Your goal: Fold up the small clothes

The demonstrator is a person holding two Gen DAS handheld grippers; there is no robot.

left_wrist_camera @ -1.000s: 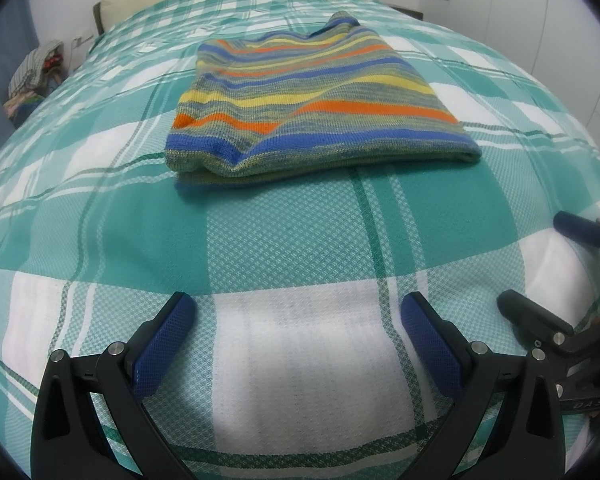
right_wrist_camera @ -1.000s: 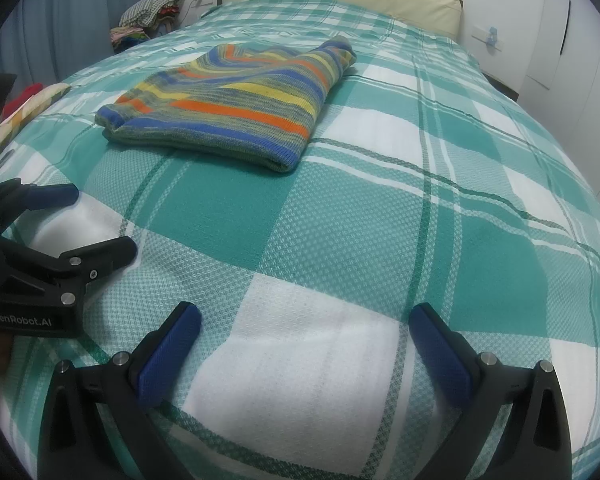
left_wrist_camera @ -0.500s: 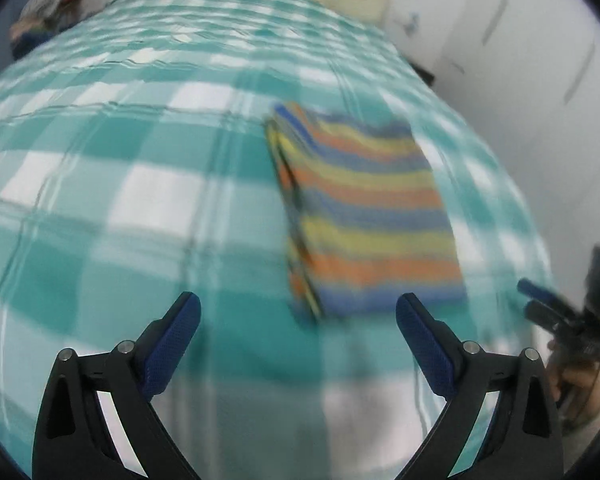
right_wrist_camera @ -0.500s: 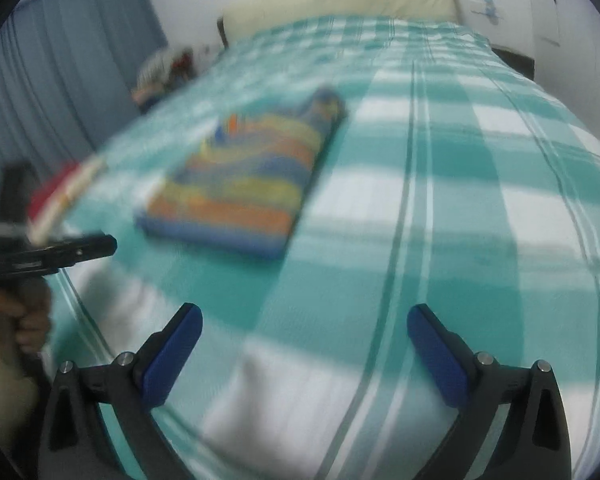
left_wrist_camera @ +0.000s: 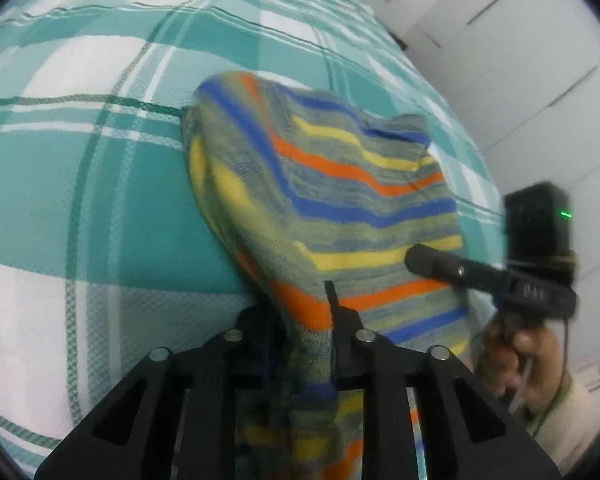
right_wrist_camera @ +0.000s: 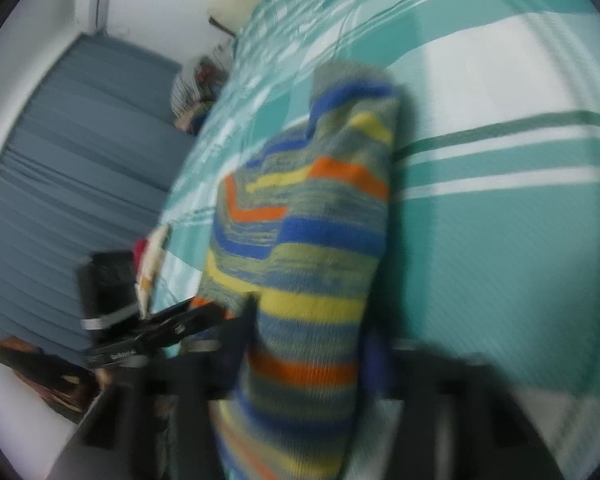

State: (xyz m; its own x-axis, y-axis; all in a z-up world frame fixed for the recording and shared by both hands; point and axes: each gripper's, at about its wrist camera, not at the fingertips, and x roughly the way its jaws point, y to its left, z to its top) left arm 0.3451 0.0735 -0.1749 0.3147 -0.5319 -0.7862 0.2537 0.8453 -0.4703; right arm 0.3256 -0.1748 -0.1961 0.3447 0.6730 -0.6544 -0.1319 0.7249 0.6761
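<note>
Lifted since a second ago, the striped knitted garment hangs above the green-checked bed, left gripper and right gripper jaws closing on its edge

Left gripper: jaws were closing, striped knit garment pinched between them.
Garment: partly lifted off checked bedcover.
Right gripper: touched garment's right edge.
</note>
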